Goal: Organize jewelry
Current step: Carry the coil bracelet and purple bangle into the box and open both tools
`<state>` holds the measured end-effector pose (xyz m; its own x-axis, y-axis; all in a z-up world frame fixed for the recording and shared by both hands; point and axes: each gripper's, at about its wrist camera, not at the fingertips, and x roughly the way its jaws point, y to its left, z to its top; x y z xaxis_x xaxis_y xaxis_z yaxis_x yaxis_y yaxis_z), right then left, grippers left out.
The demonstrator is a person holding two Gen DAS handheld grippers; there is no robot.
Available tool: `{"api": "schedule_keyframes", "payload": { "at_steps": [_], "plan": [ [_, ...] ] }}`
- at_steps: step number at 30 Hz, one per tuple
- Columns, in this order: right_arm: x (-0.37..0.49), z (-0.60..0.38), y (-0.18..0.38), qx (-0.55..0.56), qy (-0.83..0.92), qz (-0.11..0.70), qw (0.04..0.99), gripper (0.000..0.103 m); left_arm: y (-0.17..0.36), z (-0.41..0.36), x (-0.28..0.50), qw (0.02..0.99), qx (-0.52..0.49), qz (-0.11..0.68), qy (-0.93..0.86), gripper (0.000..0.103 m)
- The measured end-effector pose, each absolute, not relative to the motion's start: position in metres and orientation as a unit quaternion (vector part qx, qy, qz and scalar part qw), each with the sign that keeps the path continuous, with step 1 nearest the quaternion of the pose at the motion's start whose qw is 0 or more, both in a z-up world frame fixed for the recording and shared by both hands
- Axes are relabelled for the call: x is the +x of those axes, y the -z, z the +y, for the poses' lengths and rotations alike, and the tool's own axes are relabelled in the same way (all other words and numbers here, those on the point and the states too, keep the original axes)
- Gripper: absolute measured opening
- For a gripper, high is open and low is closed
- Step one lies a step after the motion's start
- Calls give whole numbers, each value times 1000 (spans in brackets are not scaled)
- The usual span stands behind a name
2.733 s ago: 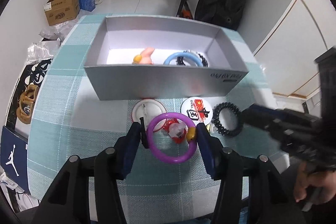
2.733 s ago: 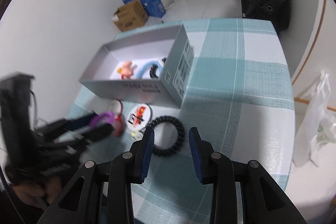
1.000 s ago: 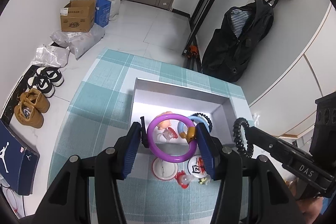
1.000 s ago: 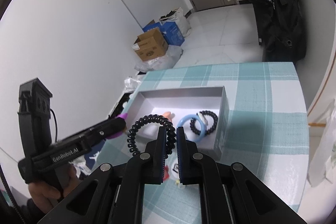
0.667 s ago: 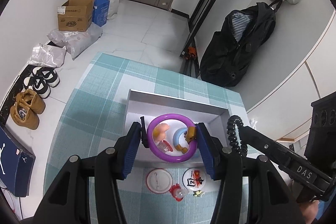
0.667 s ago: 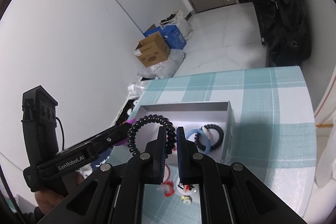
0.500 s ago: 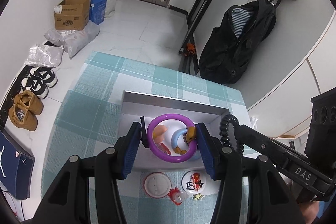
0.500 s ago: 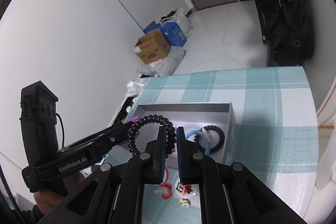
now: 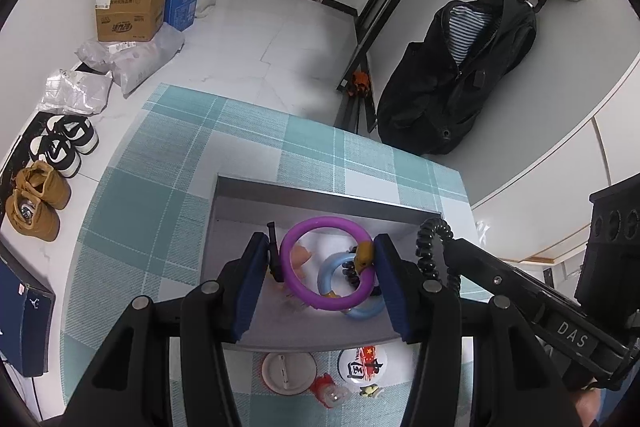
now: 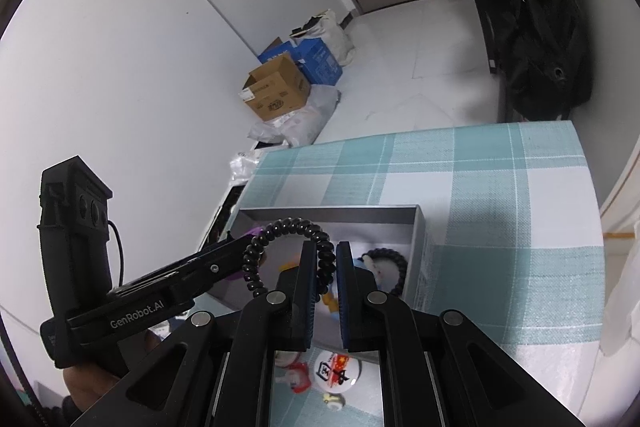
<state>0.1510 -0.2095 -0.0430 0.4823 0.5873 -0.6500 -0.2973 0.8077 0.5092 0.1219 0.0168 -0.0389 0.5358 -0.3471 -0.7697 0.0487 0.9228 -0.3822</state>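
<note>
A: The purple ring point(image 9: 325, 263) sits clamped between the jaws of the left gripper point(image 9: 325, 273), hanging above the inside of the grey box point(image 9: 320, 193). The black coil hair tie point(image 10: 290, 253) is pinched in the shut jaws of the right gripper point(image 10: 322, 267), its loop standing out toward ten o'clock over the same box.

B: So what might go wrong from there?

A: The two grippers look crowded. In the left wrist view the right one reaches in from four o'clock, its coil just beside the left gripper's right finger. If both let go at once, the fingers could knock together, or the coil could catch on the other tool.

B: And the box itself?

A: It already holds a blue ring point(image 9: 348, 287), a black beaded bracelet point(image 10: 386, 267) and a small pink figure point(image 9: 298, 257). The purple ring, dropped from above, might bounce off the blue one and jump the near wall. The springy coil could likewise roll or rebound if released high.

B: Anything outside the box?

A: On the checked table point(image 9: 160, 187), at six o'clock of the box, lie a white badge point(image 9: 289, 373), a printed badge point(image 9: 362, 363) and a small red charm point(image 9: 326, 389). A low sweep of either gripper while pulling back could scatter them, or nudge the box along the cloth.
</note>
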Motion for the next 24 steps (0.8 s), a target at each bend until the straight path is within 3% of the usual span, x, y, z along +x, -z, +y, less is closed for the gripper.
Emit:
{"api": "schedule_keyframes", "payload": {
  "at_steps": [20, 23, 24],
  "plan": [
    [149, -203, 48, 153, -250, 444, 847, 12, 52, 16, 129, 838, -196, 490, 139, 50],
    [149, -202, 48, 149, -244, 442, 850, 12, 52, 16, 129, 833, -195, 498, 143, 54],
    [148, -202, 48, 146, -242, 441, 852, 15, 51, 16, 128, 833, -195, 497, 147, 61]
  ]
}}
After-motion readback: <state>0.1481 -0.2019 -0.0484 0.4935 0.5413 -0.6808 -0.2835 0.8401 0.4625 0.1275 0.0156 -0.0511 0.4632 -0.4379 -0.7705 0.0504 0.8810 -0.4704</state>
